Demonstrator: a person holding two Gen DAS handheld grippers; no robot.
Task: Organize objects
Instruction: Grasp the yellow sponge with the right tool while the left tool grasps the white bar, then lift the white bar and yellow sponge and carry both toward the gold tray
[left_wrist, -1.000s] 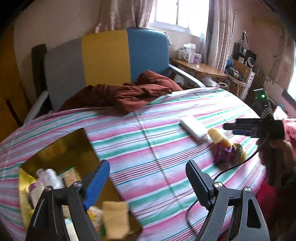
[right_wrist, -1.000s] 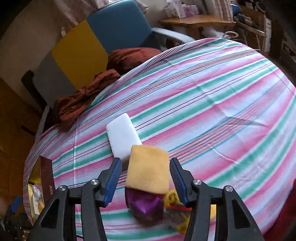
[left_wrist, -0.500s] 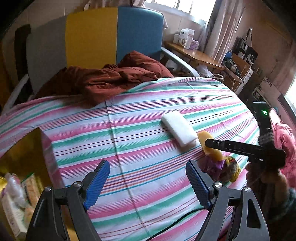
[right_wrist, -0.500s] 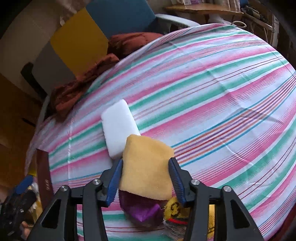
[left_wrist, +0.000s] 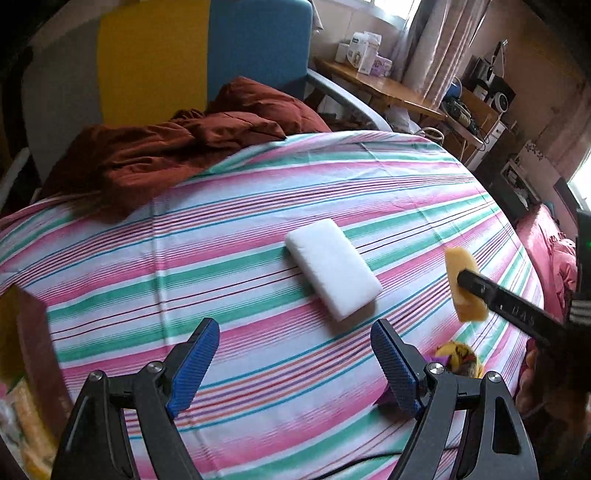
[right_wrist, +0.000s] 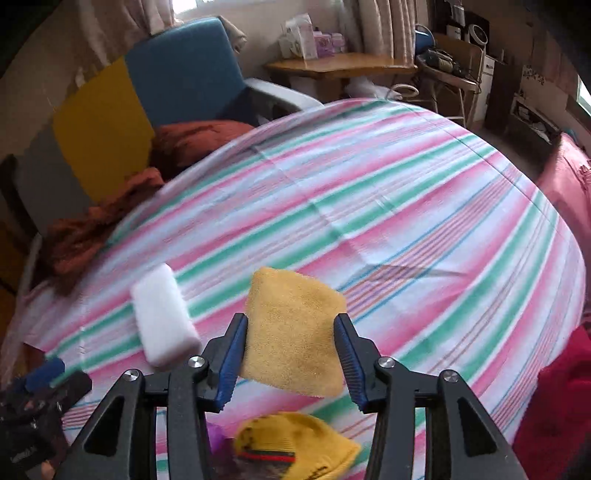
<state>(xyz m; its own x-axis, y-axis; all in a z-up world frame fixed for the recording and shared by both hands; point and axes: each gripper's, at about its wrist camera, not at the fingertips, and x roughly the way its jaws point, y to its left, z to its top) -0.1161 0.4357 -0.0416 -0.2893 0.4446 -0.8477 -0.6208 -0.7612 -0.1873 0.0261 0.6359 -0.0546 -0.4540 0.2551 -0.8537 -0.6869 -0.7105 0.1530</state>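
Sponge (right_wrist: 293, 332), clamped flat-edged in the right gripper's (right_wrist: 291, 354) jaws, hung clear of the bed (right_wrist: 406, 221) for carrying, while the left gripper's (left_wrist: 291, 363) jaws gaped empty.

A cluttered bedroom in soft daylight.

A striped sheet (left_wrist: 258, 206) in pink, green and white covers the bed; beyond it stands a chair (left_wrist: 207, 55) with grey, yellow and blue panels, a rust-red blanket (left_wrist: 177, 147) heaped against it. A wooden desk (right_wrist: 340, 66) sits under curtains (left_wrist: 436, 44) by the window.
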